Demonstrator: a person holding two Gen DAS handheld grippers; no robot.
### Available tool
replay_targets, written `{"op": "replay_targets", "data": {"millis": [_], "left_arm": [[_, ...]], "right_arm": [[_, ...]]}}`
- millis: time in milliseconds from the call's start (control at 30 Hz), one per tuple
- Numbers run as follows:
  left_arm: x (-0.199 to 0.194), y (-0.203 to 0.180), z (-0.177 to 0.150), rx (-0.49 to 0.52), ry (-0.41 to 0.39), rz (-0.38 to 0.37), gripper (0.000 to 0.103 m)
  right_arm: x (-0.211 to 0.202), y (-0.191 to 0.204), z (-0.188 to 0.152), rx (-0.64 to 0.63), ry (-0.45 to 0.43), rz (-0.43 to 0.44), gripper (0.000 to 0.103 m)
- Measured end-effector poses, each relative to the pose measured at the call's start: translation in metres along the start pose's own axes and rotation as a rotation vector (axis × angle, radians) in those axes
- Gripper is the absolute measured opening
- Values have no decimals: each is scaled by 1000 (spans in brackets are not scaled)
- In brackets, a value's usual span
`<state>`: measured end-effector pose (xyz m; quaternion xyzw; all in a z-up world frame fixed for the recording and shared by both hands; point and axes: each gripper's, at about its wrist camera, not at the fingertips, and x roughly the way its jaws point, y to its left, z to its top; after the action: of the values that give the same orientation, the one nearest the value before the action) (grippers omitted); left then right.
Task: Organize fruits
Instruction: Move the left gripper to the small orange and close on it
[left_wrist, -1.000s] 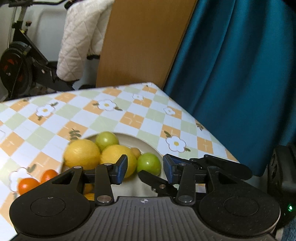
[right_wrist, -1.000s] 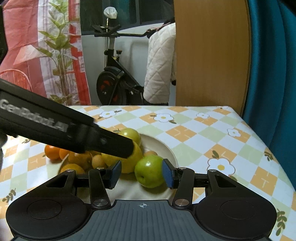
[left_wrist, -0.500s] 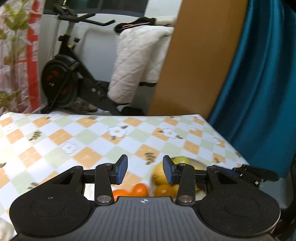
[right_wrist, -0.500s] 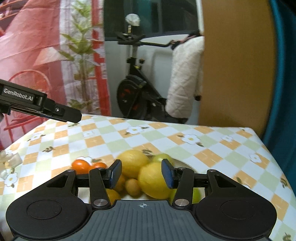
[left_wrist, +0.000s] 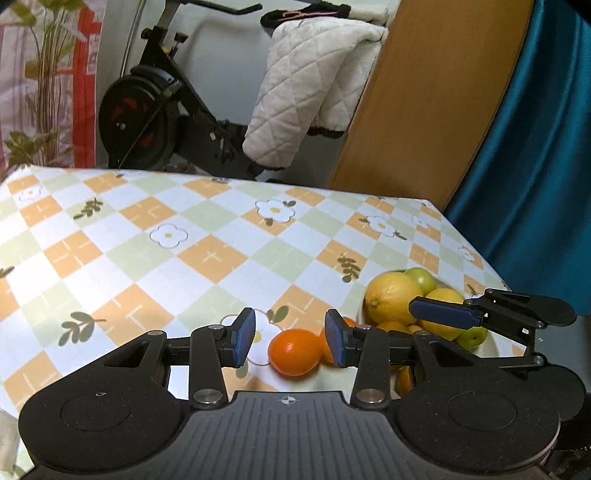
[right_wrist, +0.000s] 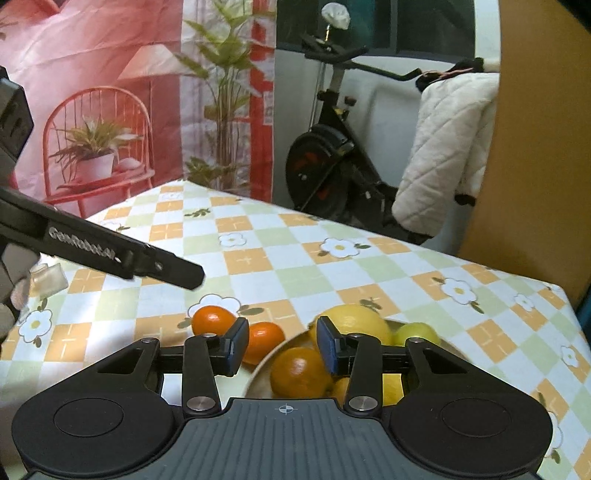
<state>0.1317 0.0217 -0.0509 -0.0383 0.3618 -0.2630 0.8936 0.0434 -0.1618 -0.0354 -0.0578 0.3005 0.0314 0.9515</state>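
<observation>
Table (left_wrist: 207, 254) carries a checked oilcloth: orange, pale green and white squares, with white daisies and leaf sprigs. Its far corner sits at 2 o'clock in the left wrist view.

Room behind, left wrist view: exercise bike (left_wrist: 155, 107) at 11 o'clock, white quilted blanket (left_wrist: 310, 92) draped over it at 12, tan wooden panel (left_wrist: 428, 99) at 1, teal curtain (left_wrist: 535, 147) at 2–3. The right wrist view adds a red printed backdrop (right_wrist: 110, 92) with a chair and plants, at 10–11 o'clock.

Fruit: a pale bowl (right_wrist: 266, 365) near the table's right edge holds two lemons (left_wrist: 391, 302), green fruits (left_wrist: 419, 280) and an orange (right_wrist: 299, 373), piled touching. Two small oranges lie on the cloth just outside the bowl's left rim, touching each other: one orange (left_wrist: 295, 350) and a second (right_wrist: 264, 341) nearer the bowl.

Left gripper (left_wrist: 290, 341): jaws apart, nothing clamped; the loose orange shows in the gap, beyond the pads, with no contact visible.

Right gripper (right_wrist: 282, 345): jaws have just been closing, but remain apart and clamp nothing. Bowl rim and the orange inside show through the gap, beyond the pads. In the left wrist view its finger (left_wrist: 443, 314) hangs over the bowl at 3 o'clock.

Small clear container (right_wrist: 48, 278) at the table's left edge, 9 o'clock in the right wrist view; contents can't be made out.
</observation>
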Motion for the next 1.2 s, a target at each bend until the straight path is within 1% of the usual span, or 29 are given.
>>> {"op": "replay_targets", "data": {"millis": [333,533,833,1200], "left_arm": [[6,25,-4,-106,38,-57,43],[9,31,-8,-132,47,-48,43],[10,33,-8,-144,53,-49,43],[15,32,-20,-171,76,-74,43]], "right_arm": [[35,33,9,-107,47,60,36],[58,47,14,-157,73,82,36],[71,56,8,-151,119,104,37],[69,60,-3,-104,126,131,35]]}}
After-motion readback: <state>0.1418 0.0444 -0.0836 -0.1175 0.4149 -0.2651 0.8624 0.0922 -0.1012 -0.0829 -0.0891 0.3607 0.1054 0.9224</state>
